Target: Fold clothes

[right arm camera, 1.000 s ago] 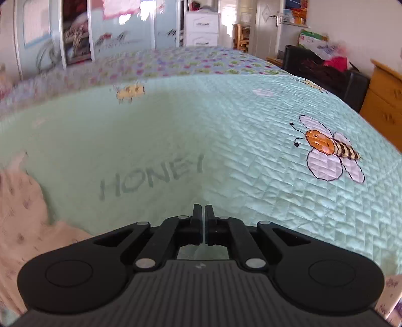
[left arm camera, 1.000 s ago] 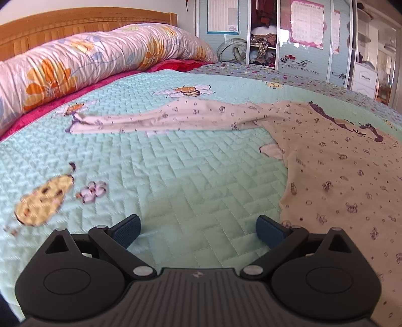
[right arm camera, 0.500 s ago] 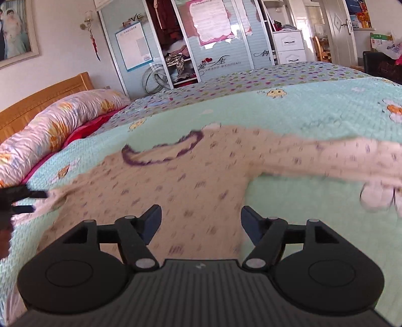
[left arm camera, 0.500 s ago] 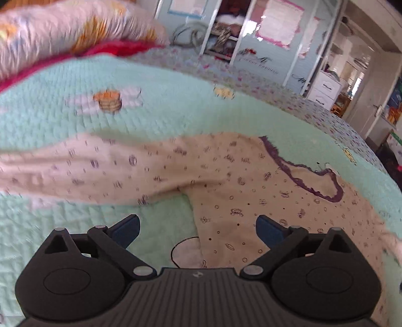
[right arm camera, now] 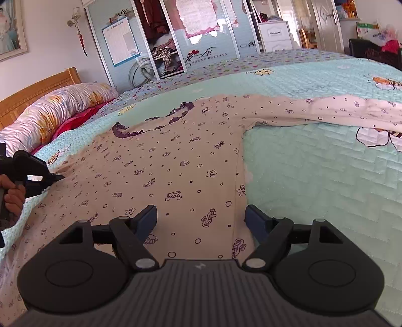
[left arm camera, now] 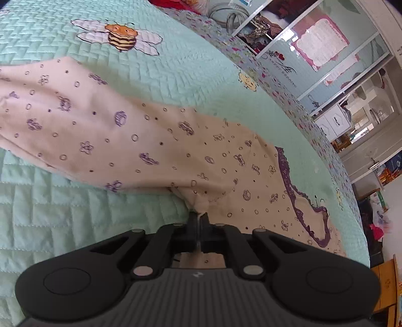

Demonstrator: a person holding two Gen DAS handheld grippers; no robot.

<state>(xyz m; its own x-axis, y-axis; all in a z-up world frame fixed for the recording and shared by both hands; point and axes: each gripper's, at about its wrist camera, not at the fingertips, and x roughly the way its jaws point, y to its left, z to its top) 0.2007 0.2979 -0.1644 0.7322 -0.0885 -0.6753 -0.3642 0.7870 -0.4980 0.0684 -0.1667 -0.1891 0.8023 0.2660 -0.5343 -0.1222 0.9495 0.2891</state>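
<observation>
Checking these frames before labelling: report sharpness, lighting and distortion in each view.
Left wrist view: sharp, evenly daylit, the patterned shirt crisp, fisheye bending the wardrobe doors. Right wrist view: also sharp, the shirt print legible, the bedspread bulging with the lens, the doorway somewhat washed out.

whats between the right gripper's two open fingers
In the right wrist view, the right gripper jaws are opening, and the cream printed top, its side edge on the quilt, lies between them.

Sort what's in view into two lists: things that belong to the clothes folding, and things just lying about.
Part of the job:
- patterned shirt, spread on the bed
- left gripper, shut on the shirt's armpit fold
- right gripper, jaws opening over the shirt's side edge

Just lying about:
- floral pillow
- bee quilt
- wardrobe
</observation>
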